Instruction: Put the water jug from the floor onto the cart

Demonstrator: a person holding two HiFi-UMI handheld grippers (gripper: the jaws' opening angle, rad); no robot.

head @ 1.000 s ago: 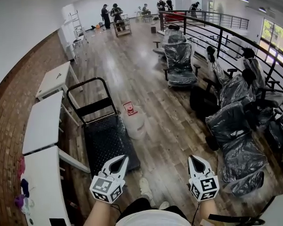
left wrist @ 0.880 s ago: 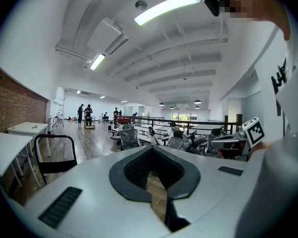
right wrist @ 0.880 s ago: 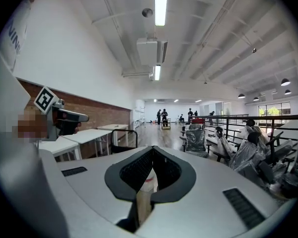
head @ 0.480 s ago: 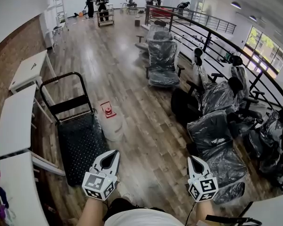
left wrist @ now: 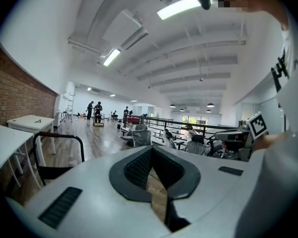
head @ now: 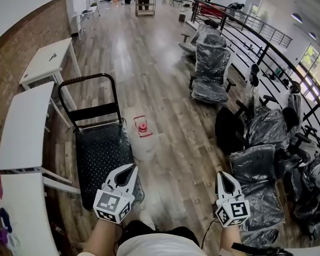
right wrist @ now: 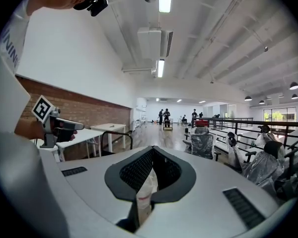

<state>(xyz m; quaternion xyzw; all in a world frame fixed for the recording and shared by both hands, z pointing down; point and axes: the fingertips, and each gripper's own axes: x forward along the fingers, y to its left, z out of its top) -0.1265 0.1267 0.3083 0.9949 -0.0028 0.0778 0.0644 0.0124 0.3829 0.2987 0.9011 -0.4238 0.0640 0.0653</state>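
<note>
Though its body blurs, water jug (head: 144,143) (beside cart (head: 98,153))

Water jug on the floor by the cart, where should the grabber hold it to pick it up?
Probably the red handle on top of the water jug, coming down from above. The jug stands upright beside the cart. Its pale body looks round and wide for two jaws, while the handle is thin and sticks up.

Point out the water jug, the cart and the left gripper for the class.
water jug (head: 145,146): head view, pale body below its red cap.
cart (head: 100,156): head view, bare black deck.
left gripper (head: 131,169): head view, between its fingertips.
</note>
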